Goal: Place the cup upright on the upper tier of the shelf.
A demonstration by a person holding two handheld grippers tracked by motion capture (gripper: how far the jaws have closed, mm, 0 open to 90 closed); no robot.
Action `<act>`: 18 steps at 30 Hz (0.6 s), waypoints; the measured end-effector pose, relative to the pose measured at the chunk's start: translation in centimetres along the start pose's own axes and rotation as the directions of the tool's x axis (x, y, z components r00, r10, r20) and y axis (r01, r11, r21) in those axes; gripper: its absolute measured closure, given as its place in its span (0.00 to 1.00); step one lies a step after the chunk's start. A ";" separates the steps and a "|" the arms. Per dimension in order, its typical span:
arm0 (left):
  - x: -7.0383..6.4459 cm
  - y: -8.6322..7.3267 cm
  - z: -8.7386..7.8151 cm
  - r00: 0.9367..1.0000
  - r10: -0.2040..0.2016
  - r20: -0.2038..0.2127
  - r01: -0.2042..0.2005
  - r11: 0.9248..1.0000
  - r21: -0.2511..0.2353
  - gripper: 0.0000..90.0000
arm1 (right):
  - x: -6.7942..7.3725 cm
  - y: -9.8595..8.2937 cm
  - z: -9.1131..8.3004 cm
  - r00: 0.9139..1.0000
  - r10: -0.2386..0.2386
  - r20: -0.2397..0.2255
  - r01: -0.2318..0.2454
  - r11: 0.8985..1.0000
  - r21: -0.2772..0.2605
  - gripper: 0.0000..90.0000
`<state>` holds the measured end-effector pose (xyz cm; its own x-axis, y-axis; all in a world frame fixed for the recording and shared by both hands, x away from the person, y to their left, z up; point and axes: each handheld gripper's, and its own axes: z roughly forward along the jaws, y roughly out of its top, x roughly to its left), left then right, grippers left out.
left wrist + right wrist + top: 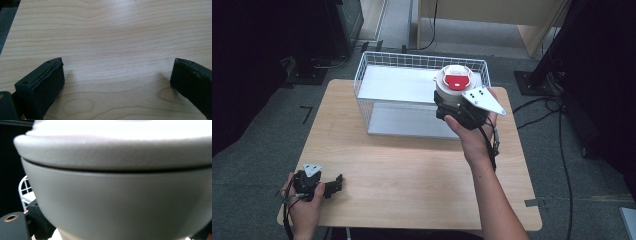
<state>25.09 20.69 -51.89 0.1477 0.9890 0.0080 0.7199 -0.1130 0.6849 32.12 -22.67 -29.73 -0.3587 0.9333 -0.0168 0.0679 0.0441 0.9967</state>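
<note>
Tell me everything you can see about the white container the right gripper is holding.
The white container is round, matte, plastic-looking, with a lid whose seam shows up close and a red patch on top. It stands upright, gripped low by the right gripper, above the wire basket's near right corner. Its contents are hidden.

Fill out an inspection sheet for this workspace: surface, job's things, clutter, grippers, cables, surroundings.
Surface: light wooden table, bare grain between the left jaws.
Job's things: white wire basket at the table's far side; a white container with a red top held above the basket's right end.
Clutter: nothing seen.
Grippers: left hand-held gripper open, low over the table's near left corner; right hand-held gripper shut on the container.
Cables: a black cable runs across the floor right of the table; each gripper trails its own.
Surroundings: grey carpet, dark stand base at right, wooden furniture behind.
</note>
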 end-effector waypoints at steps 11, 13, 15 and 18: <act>0.0 0.0 0.0 1.000 0.000 0.000 0.000 1.000 0.000 0.00 | 0.4 1.3 2.9 1.000 -0.011 0.003 0.011 1.000 0.006 0.09; 0.0 0.0 0.0 1.000 0.000 0.000 0.000 1.000 0.000 0.00 | 0.5 1.4 3.5 1.000 -0.008 0.002 0.008 1.000 0.008 0.09; 0.0 0.0 0.0 1.000 0.000 -0.001 0.000 1.000 -0.002 0.00 | 0.7 1.5 4.5 1.000 -0.008 0.002 0.008 1.000 0.011 0.09; 0.0 0.0 0.0 1.000 0.000 0.000 0.000 1.000 0.000 0.00 | 1.0 1.5 5.5 1.000 -0.007 0.001 0.007 1.000 0.016 0.09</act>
<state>25.09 20.69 -51.89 0.1473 0.9891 0.0079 0.7196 -0.1126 0.6852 37.02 -19.73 -28.70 -0.3584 0.9332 -0.0243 0.0799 0.0566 0.9952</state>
